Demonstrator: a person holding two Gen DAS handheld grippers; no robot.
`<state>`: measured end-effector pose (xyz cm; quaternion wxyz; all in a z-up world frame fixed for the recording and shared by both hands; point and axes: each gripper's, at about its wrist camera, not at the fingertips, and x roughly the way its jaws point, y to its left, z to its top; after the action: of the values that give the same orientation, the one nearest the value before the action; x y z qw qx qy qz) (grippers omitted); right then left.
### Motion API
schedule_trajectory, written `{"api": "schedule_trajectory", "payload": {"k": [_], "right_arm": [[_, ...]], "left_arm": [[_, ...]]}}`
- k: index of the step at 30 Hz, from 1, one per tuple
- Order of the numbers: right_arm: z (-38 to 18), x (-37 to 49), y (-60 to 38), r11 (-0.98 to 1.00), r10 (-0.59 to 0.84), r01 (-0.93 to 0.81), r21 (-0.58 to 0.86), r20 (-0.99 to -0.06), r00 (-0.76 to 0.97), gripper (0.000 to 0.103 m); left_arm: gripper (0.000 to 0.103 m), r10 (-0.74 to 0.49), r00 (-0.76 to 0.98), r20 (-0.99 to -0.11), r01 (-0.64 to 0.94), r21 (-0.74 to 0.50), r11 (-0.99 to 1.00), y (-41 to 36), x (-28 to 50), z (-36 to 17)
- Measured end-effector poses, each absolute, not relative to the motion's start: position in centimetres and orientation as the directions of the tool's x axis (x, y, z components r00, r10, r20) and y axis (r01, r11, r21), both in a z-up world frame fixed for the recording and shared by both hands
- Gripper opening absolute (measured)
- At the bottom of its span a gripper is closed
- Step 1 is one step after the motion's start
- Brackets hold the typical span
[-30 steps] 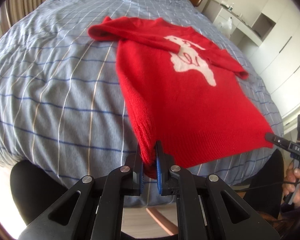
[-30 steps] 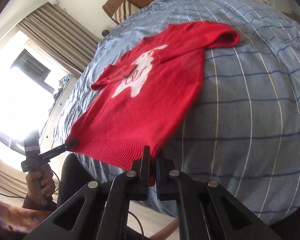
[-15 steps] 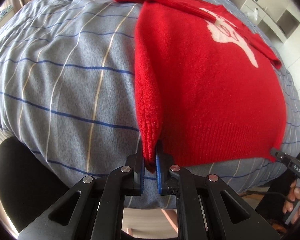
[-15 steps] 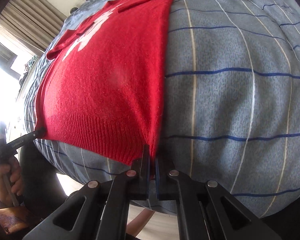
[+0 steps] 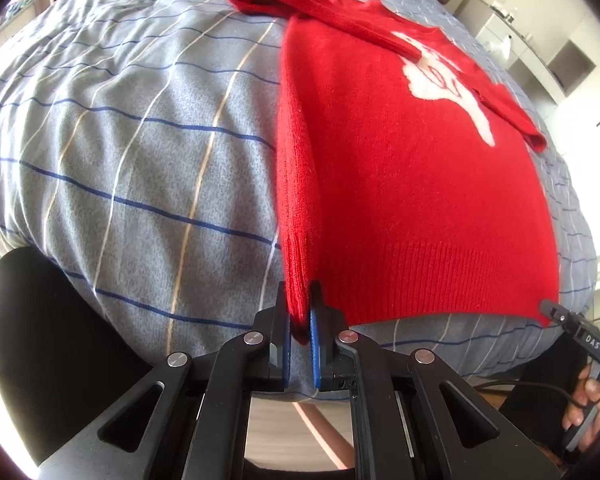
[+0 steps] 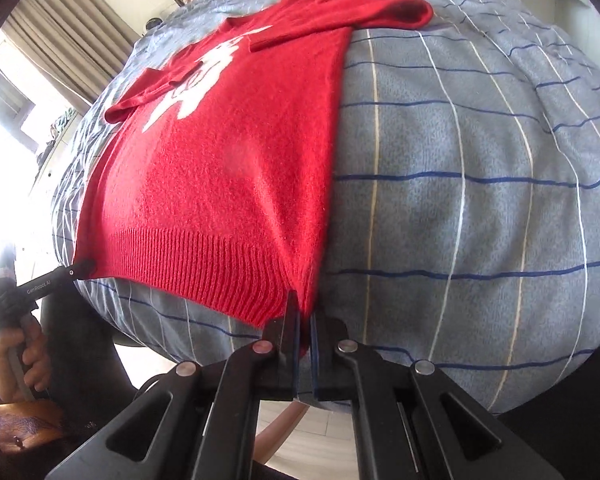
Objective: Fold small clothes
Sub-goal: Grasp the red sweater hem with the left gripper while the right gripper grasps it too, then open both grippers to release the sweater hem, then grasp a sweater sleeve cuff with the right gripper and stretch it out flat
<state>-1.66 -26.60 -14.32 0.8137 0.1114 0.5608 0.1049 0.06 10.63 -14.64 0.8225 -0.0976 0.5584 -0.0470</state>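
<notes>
Red sweater [image 5: 400,184] lies spread flat on the bed [image 5: 132,152], front up with a white figure [image 5: 440,76] on the chest, both sleeves folded in across it. Ribbed hem sits at the near edge of the bed. Left claw [image 5: 300,320] is clamped tight on the hem's left corner — knit bunched between the blue pads. Right claw [image 6: 304,320] is pinched closed on the opposite hem corner, red knit between its black fingers [image 6: 288,320]. Each claw's tip shows in the other's view at the far hem corner, with the person's hand [image 6: 20,360] gripping the handle. No containers in view — bed cover is grey-blue with a blue and white grid.
</notes>
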Motion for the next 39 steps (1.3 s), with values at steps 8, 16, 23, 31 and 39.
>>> {"api": "schedule_trajectory", "payload": {"k": [8,16,23,31,39], "right_arm": [[-17.7,-0.3,-25.2,0.969,0.242,-0.035,0.244,-0.914,0.325,0.004],[-15.1,-1.7,-29.2,0.937,0.32,0.052,0.345,-0.909,0.266,0.048],[-5.3,5.2,-28.9,0.991,0.125,-0.107,0.082,-0.859,0.497,0.061],[-8.2,19.1,-16.9,0.919,0.185,-0.389,-0.063,-0.803,0.567,0.065],[-12.5,23.6,-19.5,0.977,0.149,-0.209,0.036,-0.821,0.552,0.008]], "left_arm": [[0.015,-0.153,0.337,-0.929,-0.056,-0.182,0.982,9.9,1.7,-16.4],[0.073,0.014,0.381,-0.924,-0.05,-0.006,0.999,9.2,-0.5,-13.1],[0.074,0.02,0.518,-0.855,-0.184,-0.088,0.979,13.0,-0.6,-8.7],[0.074,-0.01,0.553,-0.833,-0.203,-0.146,0.968,12.8,-0.1,-7.1],[0.075,0.01,0.486,-0.874,-0.262,-0.134,0.956,14.3,-0.6,-9.2]]}}
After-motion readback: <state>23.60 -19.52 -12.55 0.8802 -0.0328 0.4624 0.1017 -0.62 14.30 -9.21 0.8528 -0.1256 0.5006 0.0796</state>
